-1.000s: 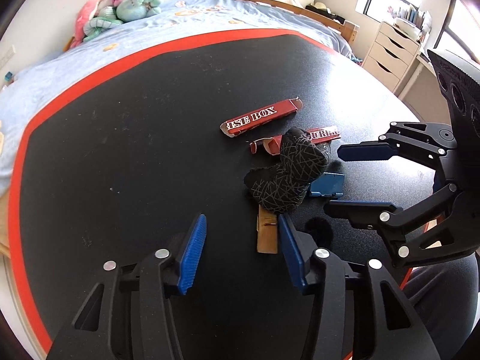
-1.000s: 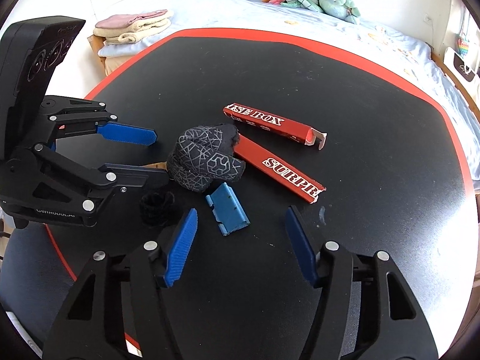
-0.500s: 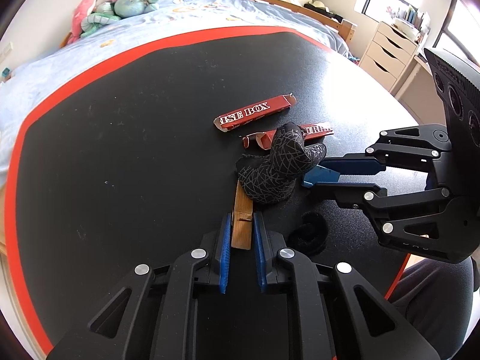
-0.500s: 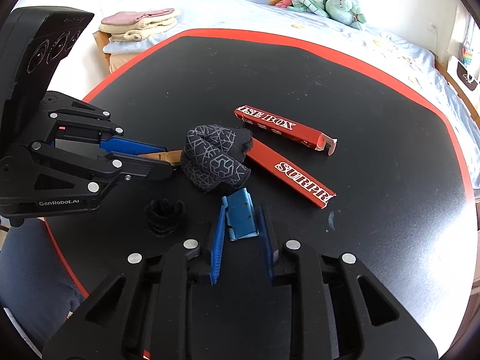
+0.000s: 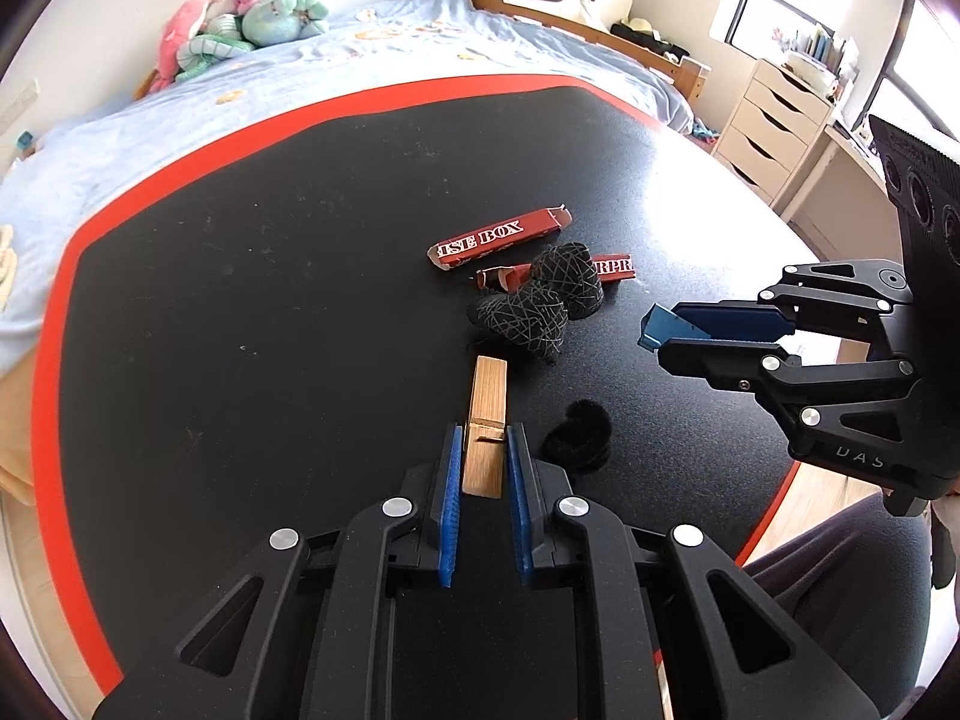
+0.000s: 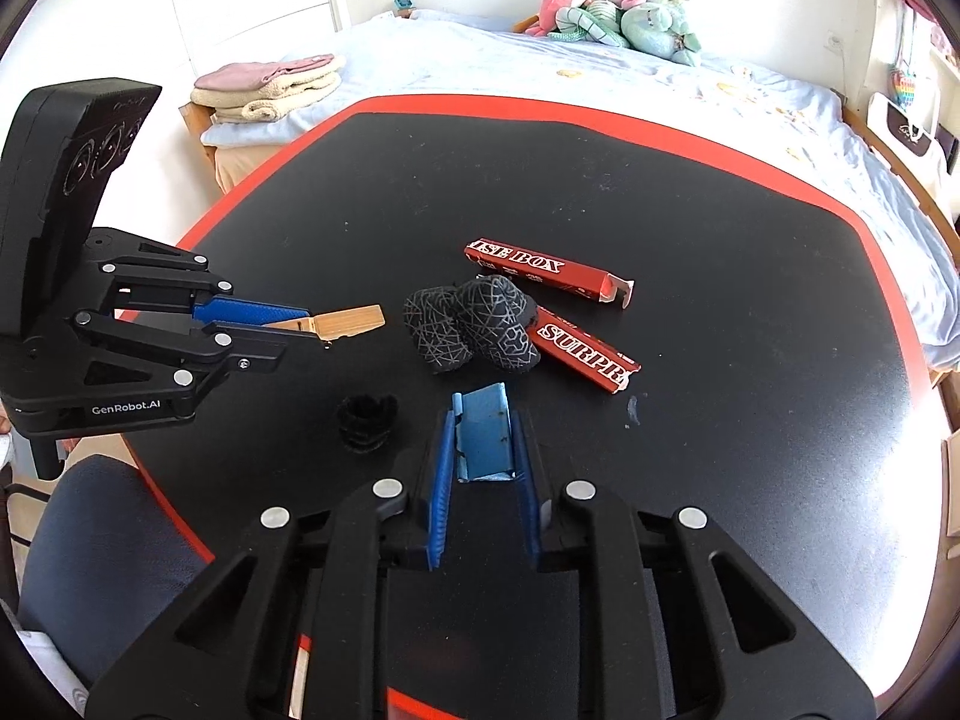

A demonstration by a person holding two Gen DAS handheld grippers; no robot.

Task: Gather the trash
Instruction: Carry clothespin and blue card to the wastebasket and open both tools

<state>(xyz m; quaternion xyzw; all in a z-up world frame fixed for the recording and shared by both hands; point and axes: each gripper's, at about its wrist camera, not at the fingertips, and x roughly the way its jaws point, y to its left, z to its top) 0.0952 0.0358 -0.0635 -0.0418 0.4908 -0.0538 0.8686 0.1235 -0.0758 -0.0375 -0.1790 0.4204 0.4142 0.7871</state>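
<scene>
Our left gripper (image 5: 485, 450) has its fingers clamped on a wooden clothespin (image 5: 487, 414) at lower centre of its frame. Our right gripper (image 6: 483, 438) pinches a blue wrapper (image 6: 483, 441) low in its view. Two red boxes (image 6: 543, 270), a dark sock (image 6: 474, 324) and a black hair tie (image 6: 366, 423) lie mid-frame on the tabletop (image 6: 720, 300).

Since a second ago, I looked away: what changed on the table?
Both jaws closed: the left gripper took the wooden clothespin, the right gripper the crumpled blue wrapper, and both are lifted. The two red cardboard boxes, patterned black socks and black hair tie stayed put.
</scene>
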